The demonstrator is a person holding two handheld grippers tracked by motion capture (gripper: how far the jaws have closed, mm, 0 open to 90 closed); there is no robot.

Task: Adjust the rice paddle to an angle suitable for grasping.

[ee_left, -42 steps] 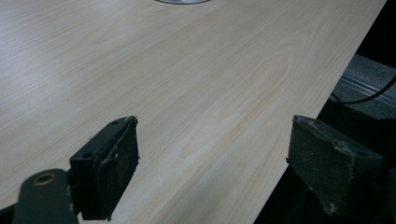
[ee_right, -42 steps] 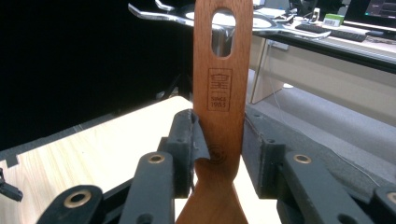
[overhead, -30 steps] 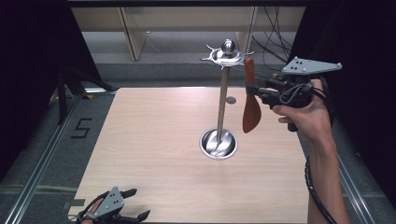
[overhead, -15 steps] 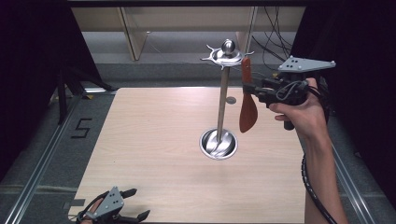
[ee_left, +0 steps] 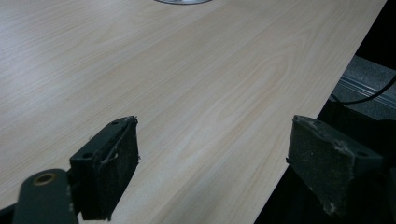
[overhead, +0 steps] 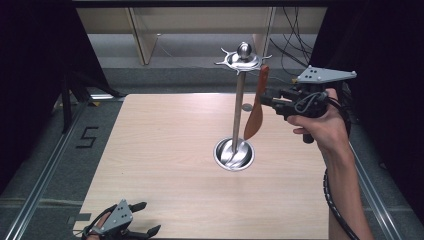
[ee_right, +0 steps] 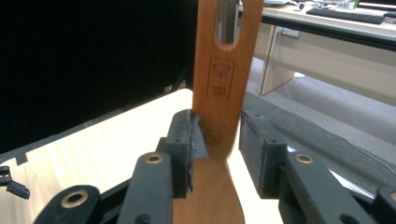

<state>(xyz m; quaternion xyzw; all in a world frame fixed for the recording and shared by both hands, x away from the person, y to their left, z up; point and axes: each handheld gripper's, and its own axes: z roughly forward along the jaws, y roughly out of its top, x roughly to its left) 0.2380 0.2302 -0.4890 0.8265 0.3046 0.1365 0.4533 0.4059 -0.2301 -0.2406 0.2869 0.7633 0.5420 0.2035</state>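
Pale wood bench point(overhead: 165, 165): right hand-held gripper point(overhead: 267, 98) with jaws just easing apart around the wooden spatula point(overhead: 256, 107) beside the steel stand point(overhead: 239, 107); left hand-held gripper point(overhead: 142, 217) wide, near edge.

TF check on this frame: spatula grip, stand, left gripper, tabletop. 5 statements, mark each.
1. The right gripper has the wooden spatula between its jaws. True.
2. The spatula lies flat on the table. False: it is up in the air, roughly upright, beside the stand's pole.
3. The metal stand is upright with its round base on the table. True.
4. The left gripper is shut on the stand's base. False: its jaws stand wide apart with nothing between them, at the near table edge.
5. The spatula handle has a slot near its top end. True, seen in the right gripper view.
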